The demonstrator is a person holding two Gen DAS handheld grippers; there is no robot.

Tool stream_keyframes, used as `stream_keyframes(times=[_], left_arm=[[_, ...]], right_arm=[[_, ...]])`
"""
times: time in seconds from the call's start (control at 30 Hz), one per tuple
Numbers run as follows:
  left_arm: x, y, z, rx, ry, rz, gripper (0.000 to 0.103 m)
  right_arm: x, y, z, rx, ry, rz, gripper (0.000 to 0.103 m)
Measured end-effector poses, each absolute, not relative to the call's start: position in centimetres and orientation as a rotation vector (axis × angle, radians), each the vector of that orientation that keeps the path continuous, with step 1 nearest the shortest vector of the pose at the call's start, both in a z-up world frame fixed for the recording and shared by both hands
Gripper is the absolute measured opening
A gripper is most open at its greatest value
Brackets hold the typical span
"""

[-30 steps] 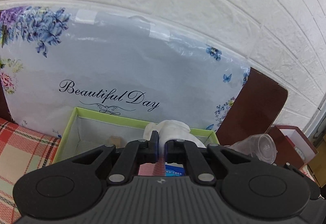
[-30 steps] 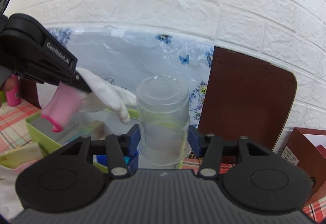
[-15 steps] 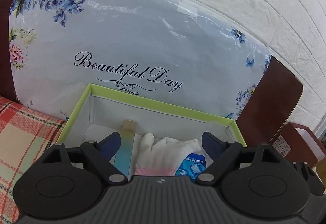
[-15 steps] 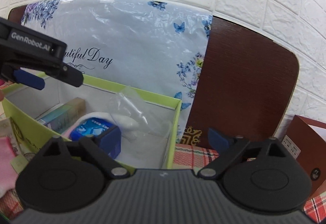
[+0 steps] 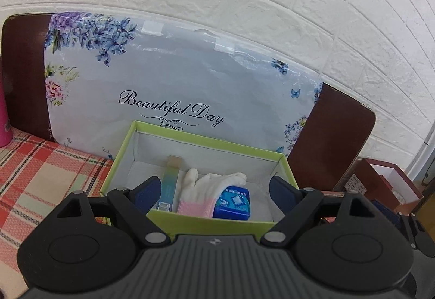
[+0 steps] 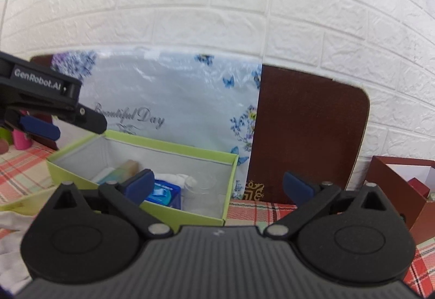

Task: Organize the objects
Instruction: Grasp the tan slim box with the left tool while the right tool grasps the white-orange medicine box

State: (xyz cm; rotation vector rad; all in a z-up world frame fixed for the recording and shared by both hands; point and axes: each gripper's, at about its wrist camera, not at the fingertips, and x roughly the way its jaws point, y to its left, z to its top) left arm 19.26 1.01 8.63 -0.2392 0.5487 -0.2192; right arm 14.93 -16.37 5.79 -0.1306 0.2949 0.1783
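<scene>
On the left, the left gripper point(image 5: 214, 188) hangs just in front of the green box point(image 5: 206, 221) on the plaid-covered desk point(image 5: 40, 179), its jaws spread wide with nothing between them; inside lie, left to right, a slim teal carton point(image 5: 168, 190), a white glove point(image 5: 210, 187), a blue packet point(image 5: 233, 203) and a clear cup point(image 6: 202, 194). To the right, the right gripper point(image 6: 217, 187) has its jaws opening, also empty. Both look to be between items, so the sensible move is to keep the jaws wide, clear the box rim, and pick the next loose thing squarely.
</scene>
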Motion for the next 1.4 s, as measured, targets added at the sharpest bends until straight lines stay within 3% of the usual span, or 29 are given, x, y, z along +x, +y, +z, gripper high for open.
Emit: stream_keyframes(times=[0.4,0.8,0.93,1.1,1.27,1.3,1.33,1.37,1.4], left_arm=[[9.5,2.2,8.9,-0.210,0.499,-0.271,0.090],[3.7,2.1,-1.4,-0.161,0.758,-0.274,0.088],[4.2,1.8,-3.4,-0.148,0.811,-0.276,0.073],[4.8,1.9,-4.0,-0.144,0.818,-0.263,0.057],[4.7,2.0,-3.8,-0.155,0.821,-0.267,0.057],[4.8,1.9,-3.8,-0.158,0.824,-0.273,0.057],[4.8,1.7,-3.8,-0.157,0.824,-0.282,0.057],[4.8,1.6,-3.7,-0.155,0.825,-0.291,0.057],[4.9,1.4,-3.7,-0.153,0.825,-0.300,0.057]], right_arm=[[5.0,-16.9,6.9,-0.065,0.241,0.256,0.103],[-0.1,-18.3,0.0,-0.092,0.436,0.268,0.103],[-1.0,-17.4,-2.0,-0.169,0.495,0.259,0.091],[-0.6,-15.3,-3.3,-0.243,0.529,0.292,0.089],[1.3,-12.5,-4.1,-0.340,0.519,0.286,0.085],[1.7,-12.2,-4.3,-0.351,0.520,0.281,0.082],[2.1,-11.9,-4.5,-0.361,0.523,0.274,0.071],[2.5,-11.9,-4.7,-0.361,0.537,0.282,0.066],[2.6,-12.2,-4.8,-0.344,0.548,0.282,0.066]])
